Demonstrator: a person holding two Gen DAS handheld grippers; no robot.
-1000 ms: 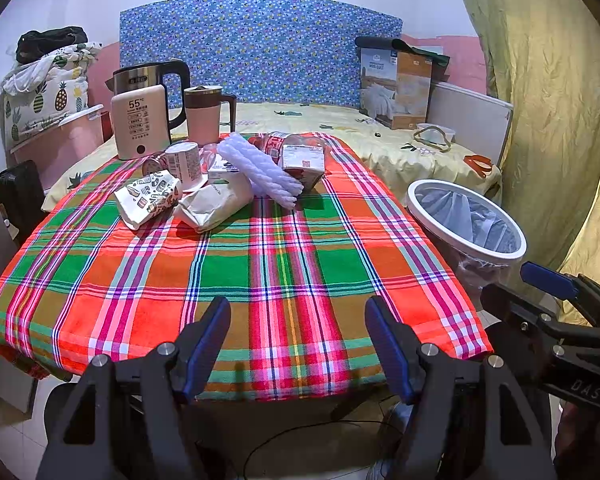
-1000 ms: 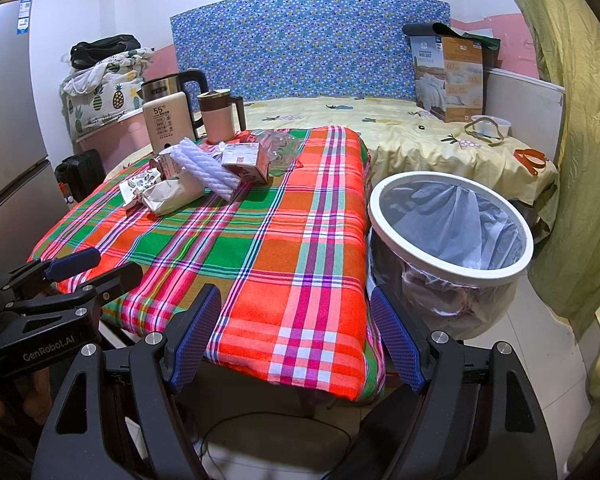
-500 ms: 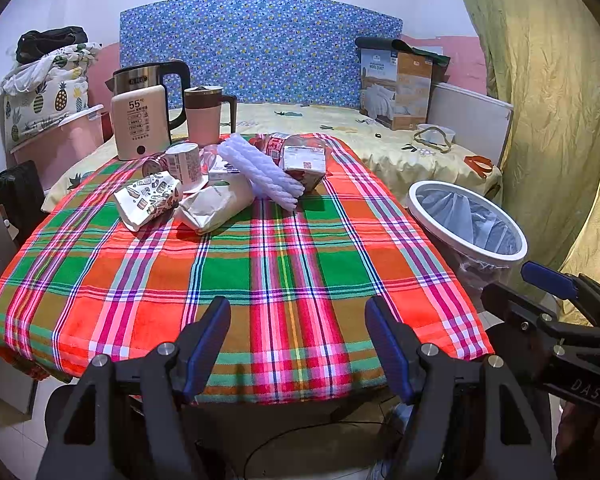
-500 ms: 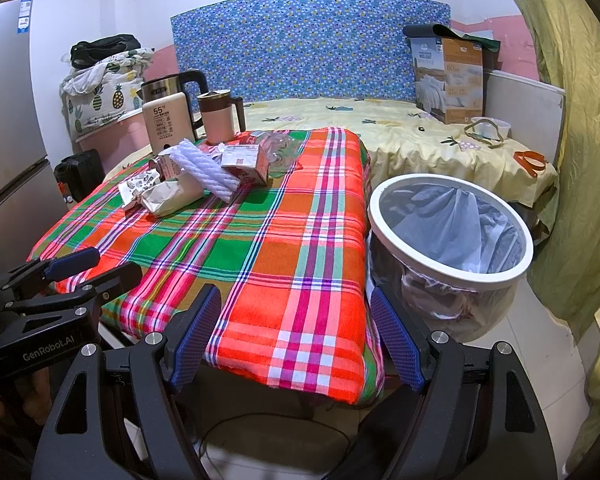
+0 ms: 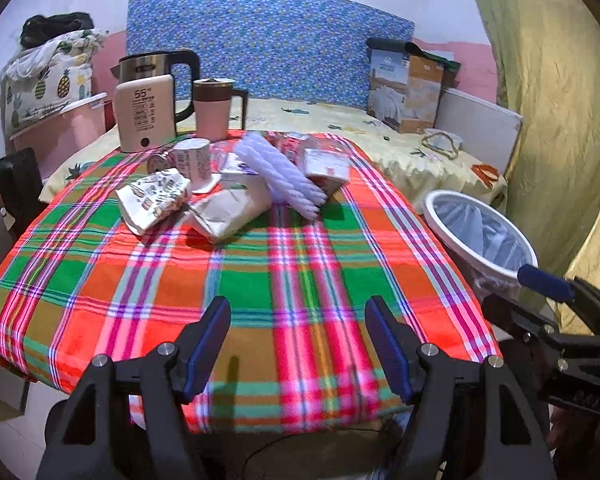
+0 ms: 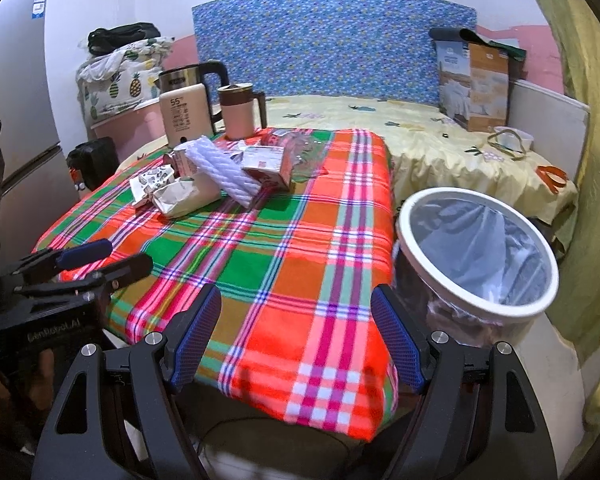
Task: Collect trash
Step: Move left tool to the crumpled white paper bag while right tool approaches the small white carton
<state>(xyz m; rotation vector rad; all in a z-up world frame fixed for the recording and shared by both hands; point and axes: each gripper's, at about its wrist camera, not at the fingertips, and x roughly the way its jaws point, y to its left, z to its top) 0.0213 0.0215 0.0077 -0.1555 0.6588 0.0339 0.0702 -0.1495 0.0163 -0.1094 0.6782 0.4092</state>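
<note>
Both grippers empty at the near table edge, trash untouched.

The left gripper [image 5: 298, 344] and right gripper [image 6: 296, 336], both black with blue pads, sit at the bottom of their frames with jaws spread wide and nothing between them. The trash lies clustered in the upper centre-left of each view on the red, green and orange plaid tablecloth [image 5: 300, 280]: a printed crumpled wrapper [image 5: 154, 200], a cream paper bag [image 5: 230, 210], a ribbed white foam tube [image 5: 280, 176] and a small red-and-white carton [image 5: 326, 168]. The white-rimmed bin lined with clear plastic [image 6: 476, 252] stands beside the table at the right. This looks like the approach step; next, one gripper needs to reach well forward over the cloth and close on one piece.
</note>
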